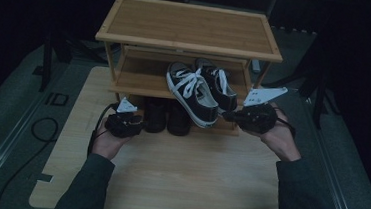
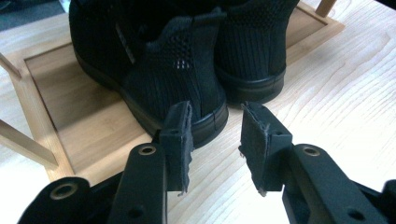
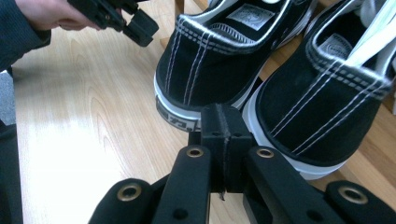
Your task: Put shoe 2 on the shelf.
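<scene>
Jaws of the left gripper [image 2: 215, 144] stand half open just short of the black knit shoes' [image 2: 187, 70] soft heel (light, squashy — pinch the collar), right gripper [image 3: 223, 140] pressed shut, empty, behind the sneakers [image 3: 219, 60].

A light wooden table [image 1: 167, 183] takes up the lower middle of the high view. At its far edge, in the upper middle of the frame, stands a bamboo rack [image 1: 189, 27] with a bare framed top board and lower shelves beneath it. Grey floor [image 1: 3, 95] lies to either side. At the left a black cable [image 1: 41, 128] loops over it, near a dark stand [image 1: 46, 58]. A small dark scrap [image 1: 44, 177] sits at the table's lower left corner.
</scene>
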Demonstrator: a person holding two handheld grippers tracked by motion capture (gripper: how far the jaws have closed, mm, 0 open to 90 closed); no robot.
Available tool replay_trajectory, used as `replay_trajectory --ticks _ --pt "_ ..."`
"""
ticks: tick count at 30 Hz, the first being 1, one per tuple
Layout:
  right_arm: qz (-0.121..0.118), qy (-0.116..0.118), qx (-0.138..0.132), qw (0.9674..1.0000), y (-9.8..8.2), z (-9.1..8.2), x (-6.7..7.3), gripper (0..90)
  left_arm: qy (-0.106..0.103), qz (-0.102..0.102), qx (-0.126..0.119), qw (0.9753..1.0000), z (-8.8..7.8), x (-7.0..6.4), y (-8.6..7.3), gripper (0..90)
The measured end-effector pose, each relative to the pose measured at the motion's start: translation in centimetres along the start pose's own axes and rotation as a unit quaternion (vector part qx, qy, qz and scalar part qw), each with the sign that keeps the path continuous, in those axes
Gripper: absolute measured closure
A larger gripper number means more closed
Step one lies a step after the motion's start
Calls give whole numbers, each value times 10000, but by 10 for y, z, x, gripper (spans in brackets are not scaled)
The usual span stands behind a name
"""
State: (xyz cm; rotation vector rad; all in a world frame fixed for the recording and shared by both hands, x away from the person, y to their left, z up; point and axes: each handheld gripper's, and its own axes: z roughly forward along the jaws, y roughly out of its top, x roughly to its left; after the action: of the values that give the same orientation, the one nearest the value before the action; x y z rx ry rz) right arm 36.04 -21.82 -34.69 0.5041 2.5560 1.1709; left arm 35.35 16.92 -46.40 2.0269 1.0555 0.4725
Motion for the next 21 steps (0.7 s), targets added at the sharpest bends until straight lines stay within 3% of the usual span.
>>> replay_trajectory --ticks 14,21 --pt "-30 180 -33 9998 -11 5 10 900 48 230 -151 9996 -11 0 23 731" --pt "-56 273 -52 9996 -13 8 15 900 176 376 -167 9990 -13 -2 37 787"
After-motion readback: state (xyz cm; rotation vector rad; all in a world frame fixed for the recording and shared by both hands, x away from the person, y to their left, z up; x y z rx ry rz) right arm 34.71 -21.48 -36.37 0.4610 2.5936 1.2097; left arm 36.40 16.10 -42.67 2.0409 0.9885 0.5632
